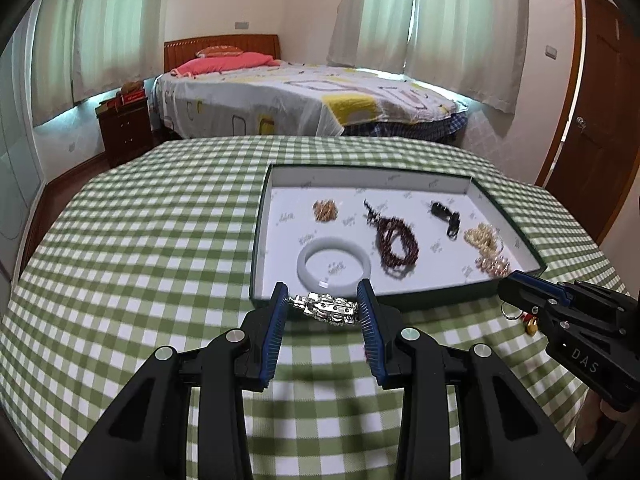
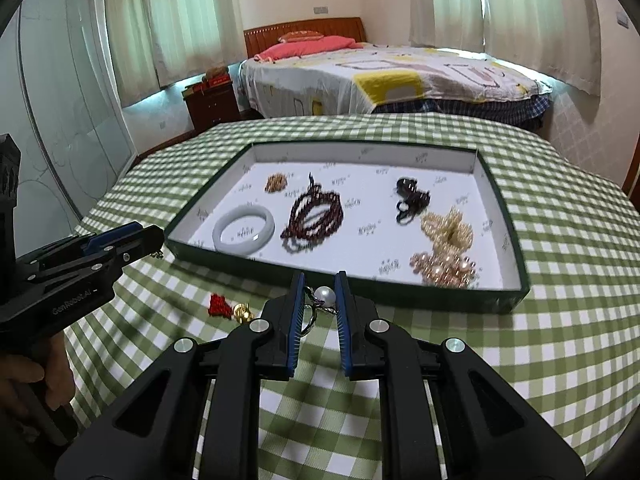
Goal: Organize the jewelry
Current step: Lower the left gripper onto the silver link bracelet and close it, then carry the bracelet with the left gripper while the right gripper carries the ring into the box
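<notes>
My left gripper (image 1: 323,297) is shut on a silver link bracelet (image 1: 326,309), held crosswise just above the checked cloth in front of the tray (image 1: 259,236). In the right wrist view, my right gripper (image 2: 320,280) is shut on a keychain at its white pearl (image 2: 325,295). Its ring, red knot (image 2: 219,306) and gold bell (image 2: 242,313) trail to the left. The green-walled tray (image 2: 400,293) holds a white bangle (image 2: 224,233), a dark red bead string (image 2: 316,212), pearls (image 2: 448,228), rose beads (image 2: 444,266), a black piece (image 2: 412,197) and a small gold piece (image 2: 276,182).
The round table's green checked cloth (image 1: 140,240) drops off on all sides. Beyond it stand a bed (image 1: 304,96), a dark nightstand (image 1: 126,128) and a wooden door (image 1: 592,120). A hand (image 2: 24,380) grips the left tool, whose tip (image 2: 154,237) reaches near the tray's left corner.
</notes>
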Demonstrator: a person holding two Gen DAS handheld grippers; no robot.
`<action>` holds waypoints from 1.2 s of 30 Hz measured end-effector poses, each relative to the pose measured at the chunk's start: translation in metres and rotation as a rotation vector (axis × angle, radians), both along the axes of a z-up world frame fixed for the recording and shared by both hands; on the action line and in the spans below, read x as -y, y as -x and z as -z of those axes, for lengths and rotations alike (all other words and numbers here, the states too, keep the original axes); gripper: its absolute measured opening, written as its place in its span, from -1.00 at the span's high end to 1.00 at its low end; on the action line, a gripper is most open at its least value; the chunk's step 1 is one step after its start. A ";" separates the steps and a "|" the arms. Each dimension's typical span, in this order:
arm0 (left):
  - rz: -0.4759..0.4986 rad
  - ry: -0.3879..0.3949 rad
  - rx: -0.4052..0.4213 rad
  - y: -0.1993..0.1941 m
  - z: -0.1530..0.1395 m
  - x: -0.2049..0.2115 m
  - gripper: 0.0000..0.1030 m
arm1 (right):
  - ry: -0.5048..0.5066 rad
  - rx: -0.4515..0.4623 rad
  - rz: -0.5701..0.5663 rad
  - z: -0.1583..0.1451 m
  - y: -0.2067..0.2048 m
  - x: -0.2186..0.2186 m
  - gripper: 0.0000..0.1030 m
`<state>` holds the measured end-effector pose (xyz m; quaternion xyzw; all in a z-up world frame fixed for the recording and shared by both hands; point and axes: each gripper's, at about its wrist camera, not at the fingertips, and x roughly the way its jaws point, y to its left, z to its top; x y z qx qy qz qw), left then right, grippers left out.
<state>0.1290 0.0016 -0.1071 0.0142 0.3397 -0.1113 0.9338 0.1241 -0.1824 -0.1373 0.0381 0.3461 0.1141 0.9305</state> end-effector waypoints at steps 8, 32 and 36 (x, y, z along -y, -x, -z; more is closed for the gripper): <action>0.028 0.007 0.060 -0.022 -0.019 0.012 0.30 | -0.006 0.070 0.026 -0.026 -0.018 0.013 0.70; -0.011 0.004 -0.080 -0.141 0.023 0.036 0.30 | -0.004 0.010 0.004 0.003 -0.150 0.015 0.70; -0.031 0.002 -0.138 -0.148 0.033 0.034 0.30 | 0.001 -0.063 0.002 0.019 -0.162 0.015 0.70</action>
